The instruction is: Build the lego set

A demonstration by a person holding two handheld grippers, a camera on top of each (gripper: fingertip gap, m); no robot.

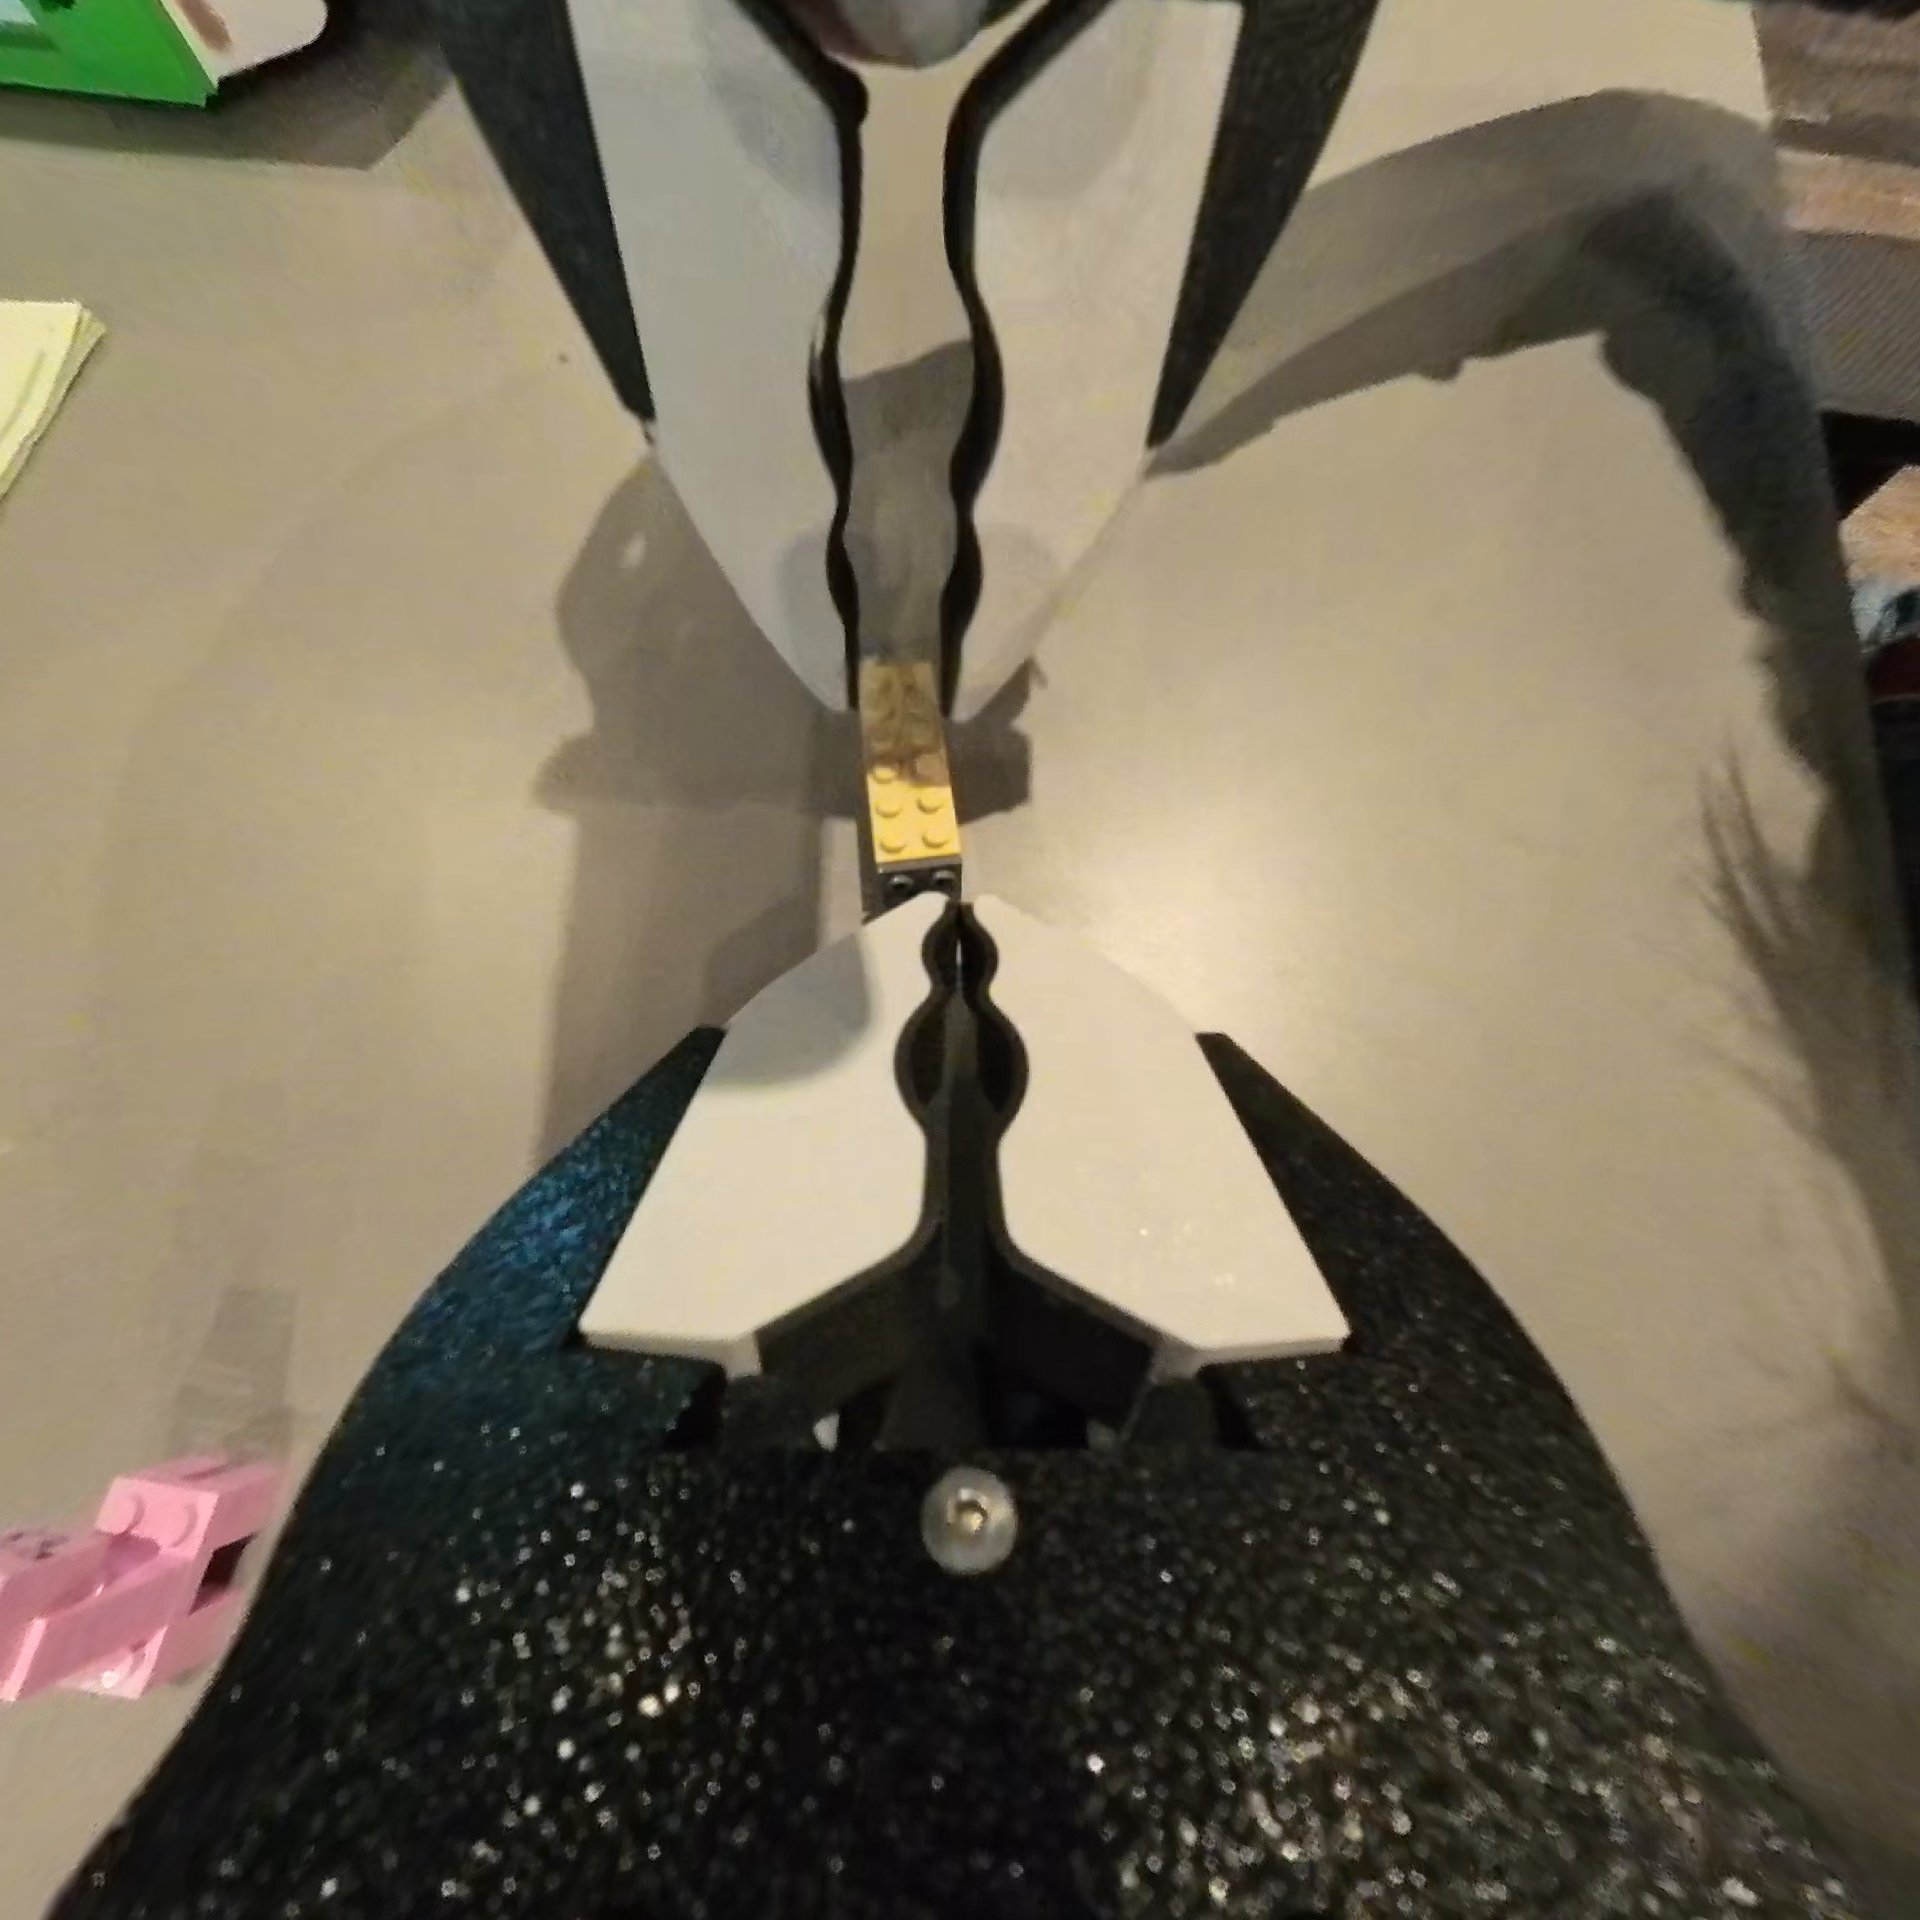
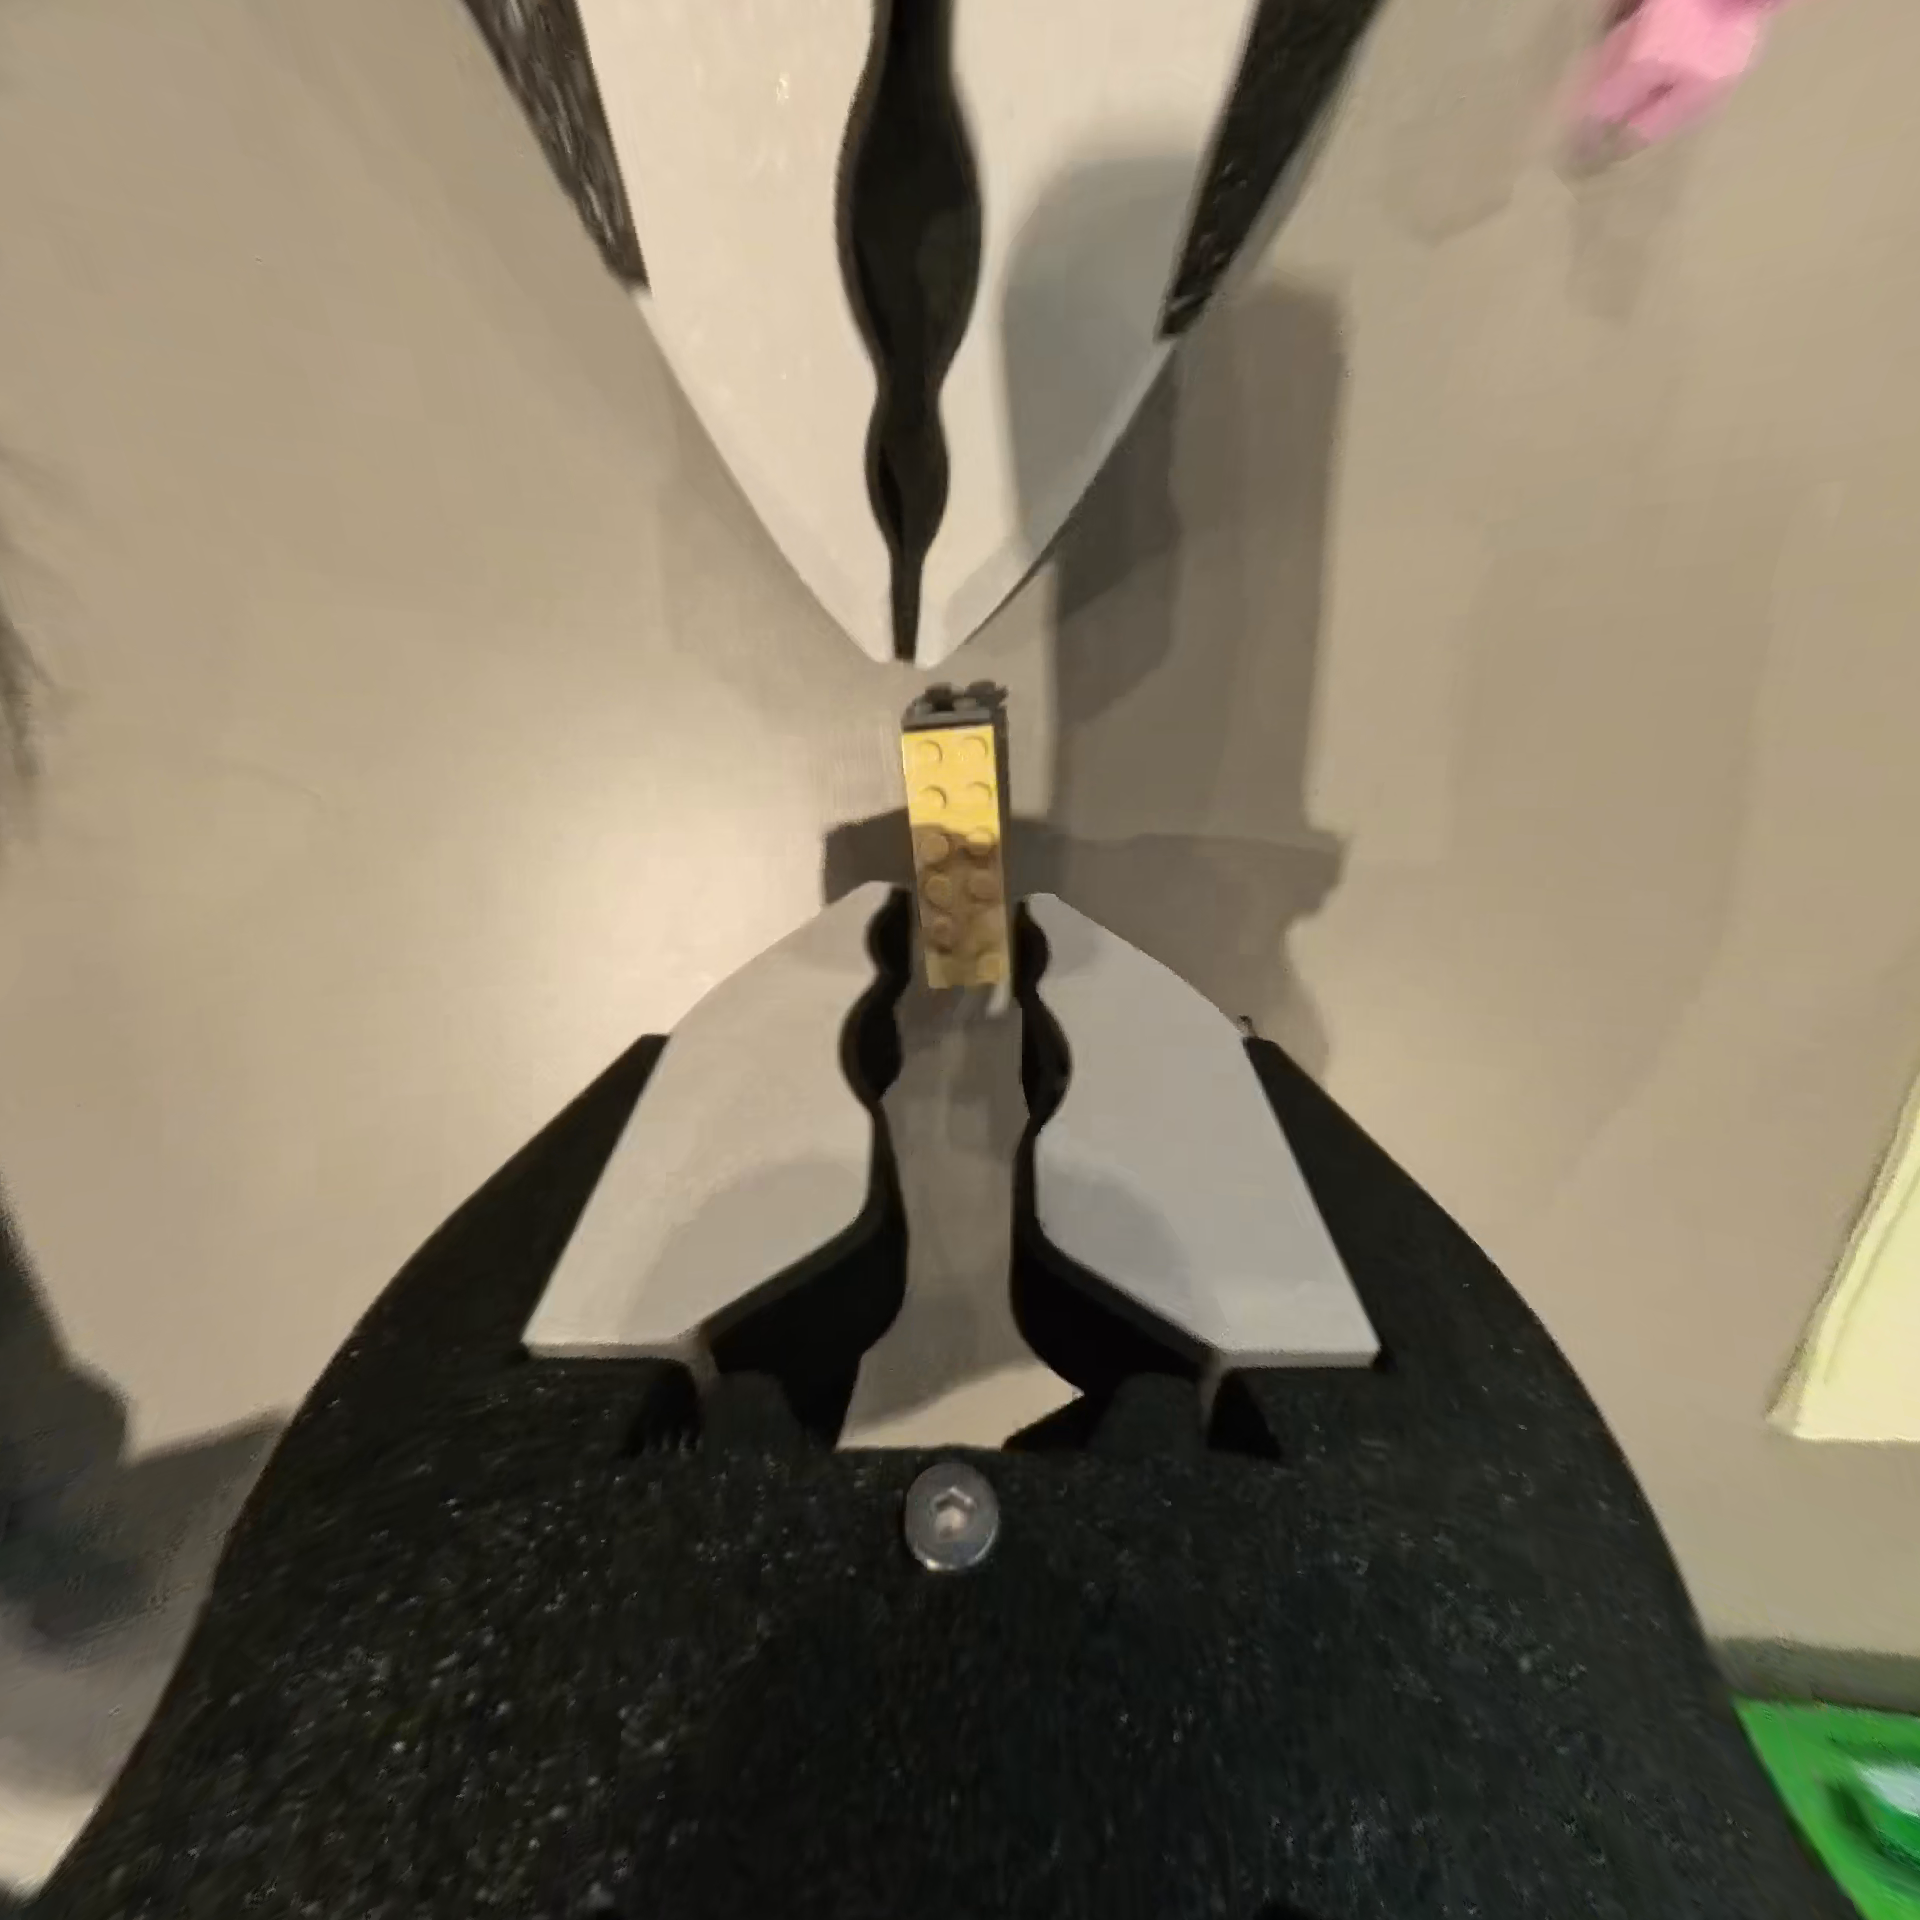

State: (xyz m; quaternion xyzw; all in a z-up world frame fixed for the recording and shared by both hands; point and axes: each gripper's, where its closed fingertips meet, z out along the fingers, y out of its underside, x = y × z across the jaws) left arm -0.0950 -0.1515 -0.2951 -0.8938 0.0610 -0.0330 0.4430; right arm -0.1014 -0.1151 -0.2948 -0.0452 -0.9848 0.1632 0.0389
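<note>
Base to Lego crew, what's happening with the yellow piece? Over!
Right tool shut on yellow piece, lifted off table. Left tool shut, empty, tip facing the piece's far end. Pink bricks off to the side. Nothing in the way.

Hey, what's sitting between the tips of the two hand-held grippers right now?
A yellow lego piece on a dark base: the right hand-held gripper clamps one end; the shut left hand-held gripper faces the other. Both wrist views show it.
</note>
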